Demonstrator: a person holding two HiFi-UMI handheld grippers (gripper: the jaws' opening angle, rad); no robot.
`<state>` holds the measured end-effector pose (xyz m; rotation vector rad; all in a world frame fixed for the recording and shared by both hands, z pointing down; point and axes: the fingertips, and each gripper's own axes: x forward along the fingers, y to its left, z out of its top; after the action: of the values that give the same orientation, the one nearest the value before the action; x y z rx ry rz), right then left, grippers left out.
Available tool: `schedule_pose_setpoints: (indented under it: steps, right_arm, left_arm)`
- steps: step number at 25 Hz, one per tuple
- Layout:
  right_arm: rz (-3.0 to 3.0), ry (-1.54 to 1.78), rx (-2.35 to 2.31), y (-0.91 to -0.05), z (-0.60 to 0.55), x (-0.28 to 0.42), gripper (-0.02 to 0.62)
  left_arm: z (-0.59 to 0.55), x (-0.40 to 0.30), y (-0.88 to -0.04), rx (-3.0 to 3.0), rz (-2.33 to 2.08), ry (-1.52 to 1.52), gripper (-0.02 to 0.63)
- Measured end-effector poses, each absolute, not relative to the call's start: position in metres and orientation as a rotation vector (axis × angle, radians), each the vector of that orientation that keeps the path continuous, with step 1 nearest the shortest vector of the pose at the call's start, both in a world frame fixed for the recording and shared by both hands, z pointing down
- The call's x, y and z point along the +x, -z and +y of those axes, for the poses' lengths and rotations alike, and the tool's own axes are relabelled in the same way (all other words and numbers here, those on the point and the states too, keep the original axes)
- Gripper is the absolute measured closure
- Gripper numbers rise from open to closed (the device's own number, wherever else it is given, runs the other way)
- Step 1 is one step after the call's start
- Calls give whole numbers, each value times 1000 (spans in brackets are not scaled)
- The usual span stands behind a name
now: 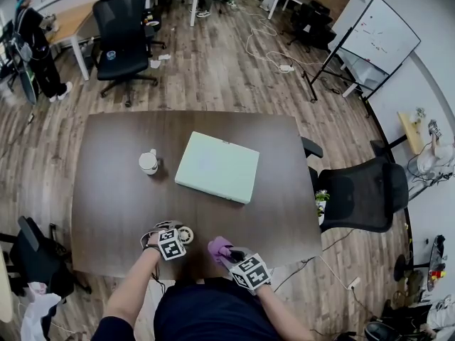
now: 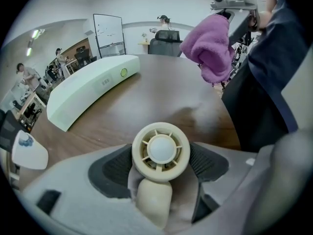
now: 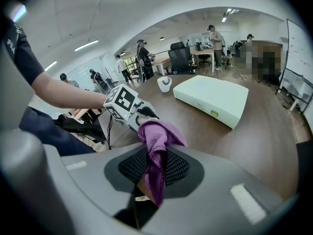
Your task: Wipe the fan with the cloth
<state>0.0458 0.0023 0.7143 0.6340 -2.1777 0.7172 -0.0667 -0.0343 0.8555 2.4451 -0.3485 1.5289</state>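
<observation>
Clamping the small cream handheld fan (image 2: 160, 152) in the left gripper (image 1: 173, 241), pads pressing on both sides of the round head, with the jaws partway apart around it. Pinching the purple cloth (image 3: 155, 146) in the right gripper (image 1: 240, 263), with the jaws almost together on a fold and loose cloth bunching above the tips and hanging below. Holding both at the near edge of the dark wooden table (image 1: 121, 190), close in front of the person's body. Presenting the fan's grille and hub back up toward the left gripper view's camera, with the handle running from the head down toward the gripper body, so putting the long axis roughly along the jaws. Keeping cloth and fan apart: cloth lying to the fan's right in the head view and up-right in the left gripper view, with bare table in the gap. Judging the coming move as turning on that sideways gap: probably carrying the right gripper leftward to lay cloth on the upturned grille, with the left merely offering the fan. Leaving the pale green flat box (image 1: 217, 167) and white cup (image 1: 148, 161) well beyond, mid-table, touching neither.
</observation>
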Motion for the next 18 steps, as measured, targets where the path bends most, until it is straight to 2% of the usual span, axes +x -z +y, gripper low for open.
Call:
schedule_pose_setpoints:
  steps: [7,12,18]
  right_arm:
    - [-2185,-715,636,-713,2,48,510]
    - [-2199,-712,639,-710,-1,47,510]
    - [-2257,-684,664,-687,-13,40,509]
  left_arm:
    - [-37,-62,-841,2468,-485,-1383,212]
    - [-58,-61,-801,2437,-691,-1032,213]
    - [-92,-90,-735,2318,-1060,-576,253]
